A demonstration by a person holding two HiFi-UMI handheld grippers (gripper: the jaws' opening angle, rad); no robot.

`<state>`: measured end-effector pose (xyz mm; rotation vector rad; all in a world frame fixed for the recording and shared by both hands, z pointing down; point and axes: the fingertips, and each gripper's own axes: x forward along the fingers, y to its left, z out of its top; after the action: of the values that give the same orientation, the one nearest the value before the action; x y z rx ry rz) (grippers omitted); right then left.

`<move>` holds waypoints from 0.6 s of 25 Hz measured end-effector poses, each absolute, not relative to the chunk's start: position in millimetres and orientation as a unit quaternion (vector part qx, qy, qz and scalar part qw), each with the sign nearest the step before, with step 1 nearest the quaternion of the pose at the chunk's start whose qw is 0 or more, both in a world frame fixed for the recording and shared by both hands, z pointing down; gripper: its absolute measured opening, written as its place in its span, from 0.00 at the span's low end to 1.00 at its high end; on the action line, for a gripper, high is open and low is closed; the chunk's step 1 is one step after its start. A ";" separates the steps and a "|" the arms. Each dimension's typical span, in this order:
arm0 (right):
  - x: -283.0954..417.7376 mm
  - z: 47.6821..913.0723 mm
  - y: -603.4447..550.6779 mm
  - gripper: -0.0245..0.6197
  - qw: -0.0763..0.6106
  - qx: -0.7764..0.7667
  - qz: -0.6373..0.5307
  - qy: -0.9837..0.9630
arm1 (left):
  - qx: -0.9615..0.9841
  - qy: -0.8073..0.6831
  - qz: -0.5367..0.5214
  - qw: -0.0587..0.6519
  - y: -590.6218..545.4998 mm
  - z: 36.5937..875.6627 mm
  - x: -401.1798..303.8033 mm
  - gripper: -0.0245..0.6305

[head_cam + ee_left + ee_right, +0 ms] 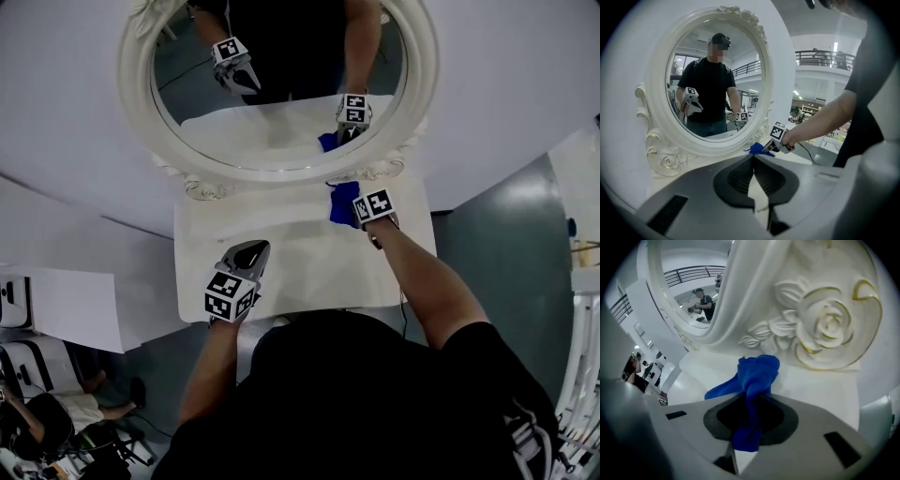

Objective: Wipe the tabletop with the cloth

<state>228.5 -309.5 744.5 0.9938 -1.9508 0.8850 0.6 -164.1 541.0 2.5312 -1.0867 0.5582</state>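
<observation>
A blue cloth point(342, 202) lies bunched on the white tabletop point(281, 244) at the foot of the oval mirror, at the table's far right. My right gripper point(361, 214) is shut on the cloth point(754, 380), which hangs out past the jaws onto the tabletop point(820, 392). From the left gripper view the cloth point(761, 149) shows as a small blue patch beside the right gripper point(774, 144). My left gripper point(251, 255) hovers over the near left part of the table, jaws together with nothing between them point(753, 159).
A white oval mirror point(272, 84) with a carved rose frame point(825, 329) stands at the table's far edge and reflects both grippers. The table's near edge point(281, 314) meets my body. Grey floor lies right of the table; chairs and clutter sit at lower left point(37, 394).
</observation>
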 end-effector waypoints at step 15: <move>365.8 743.1 -313.8 0.13 0.366 0.463 0.353 -0.726 | 0.896 -0.363 0.201 0.158 -163.6 540.6 55.5 0.05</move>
<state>365.8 -313.8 743.1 1.1899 -1.8675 0.9067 55.5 -163.6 540.6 2.5611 -1.0392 0.5761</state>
